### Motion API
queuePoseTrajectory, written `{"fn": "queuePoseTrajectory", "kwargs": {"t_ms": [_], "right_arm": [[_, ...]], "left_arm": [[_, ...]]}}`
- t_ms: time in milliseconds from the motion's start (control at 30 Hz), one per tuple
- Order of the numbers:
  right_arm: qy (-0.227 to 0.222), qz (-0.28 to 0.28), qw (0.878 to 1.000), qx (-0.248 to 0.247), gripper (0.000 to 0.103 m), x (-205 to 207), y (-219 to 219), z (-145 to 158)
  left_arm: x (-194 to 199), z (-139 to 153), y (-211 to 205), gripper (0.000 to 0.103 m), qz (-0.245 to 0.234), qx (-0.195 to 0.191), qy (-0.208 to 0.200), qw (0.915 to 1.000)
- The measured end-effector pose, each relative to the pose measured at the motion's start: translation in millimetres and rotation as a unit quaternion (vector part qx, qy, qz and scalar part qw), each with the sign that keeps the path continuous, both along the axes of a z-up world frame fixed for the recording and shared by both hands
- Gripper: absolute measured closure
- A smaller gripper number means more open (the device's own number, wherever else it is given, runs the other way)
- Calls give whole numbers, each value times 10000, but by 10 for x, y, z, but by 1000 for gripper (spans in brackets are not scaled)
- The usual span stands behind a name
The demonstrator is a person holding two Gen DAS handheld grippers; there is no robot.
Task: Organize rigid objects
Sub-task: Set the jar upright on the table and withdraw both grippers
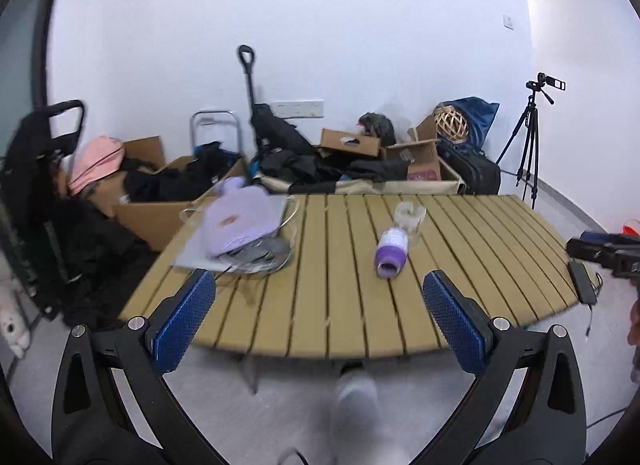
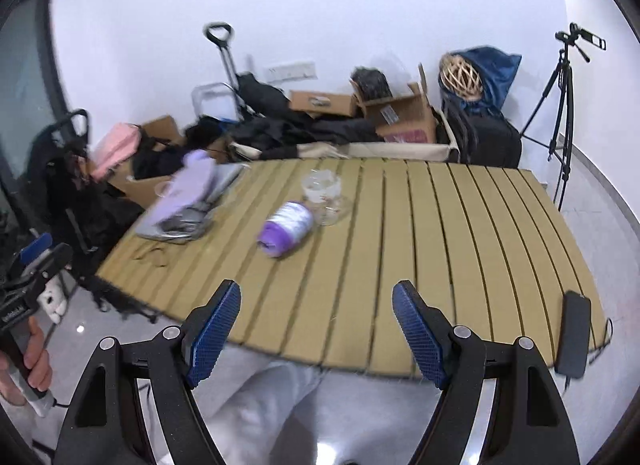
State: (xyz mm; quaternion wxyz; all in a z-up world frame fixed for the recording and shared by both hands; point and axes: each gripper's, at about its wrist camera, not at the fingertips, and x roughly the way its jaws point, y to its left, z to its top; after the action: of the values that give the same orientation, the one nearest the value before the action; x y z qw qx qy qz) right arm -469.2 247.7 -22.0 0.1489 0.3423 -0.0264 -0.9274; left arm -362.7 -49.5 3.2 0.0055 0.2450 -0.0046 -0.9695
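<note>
We hold the left gripper [image 1: 319, 307] wide open and empty at the near edge of the table [image 1: 480, 249]. The bottle [image 1: 391, 251] lies on its side ahead, slightly right, cap toward us, just before a jar [image 1: 409, 217]. The right gripper [image 2: 317, 321], also spread and empty, sees the bottle [image 2: 286, 228] ahead-left. Both seem about equally near.

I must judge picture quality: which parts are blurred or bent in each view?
Left wrist: the lilac bag and bottle are motion-blurred, the table edge bows from fisheye. Right wrist: bottle and background smeared; tongs sharp.
</note>
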Motion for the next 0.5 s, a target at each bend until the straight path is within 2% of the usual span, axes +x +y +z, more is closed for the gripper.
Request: {"fn": "queuePoseTrajectory", "kwargs": {"t_ms": [100,167,267,367,500], "right_arm": [[140,305,9992,-226,20,641,-78,154],[95,617,9966,-542,20,1182,-102,166],[210,771,9950,-605,20,1919,-117,156],[536,878,9939,-398,20,2638,-136,167],[919,982,9905,-289,20,3500,-107,163]], "left_arm": [[674,-83,-77,0,-122,263,-319,9991],[1233,-171,-94,0,-88,259,-290,9992],[1968,-282,-84,0,-114,261,-56,9996],[2547,-365,-70,0,48,215,228,9995],[3172,-478,-3,0,284,499,543,9969]]}}
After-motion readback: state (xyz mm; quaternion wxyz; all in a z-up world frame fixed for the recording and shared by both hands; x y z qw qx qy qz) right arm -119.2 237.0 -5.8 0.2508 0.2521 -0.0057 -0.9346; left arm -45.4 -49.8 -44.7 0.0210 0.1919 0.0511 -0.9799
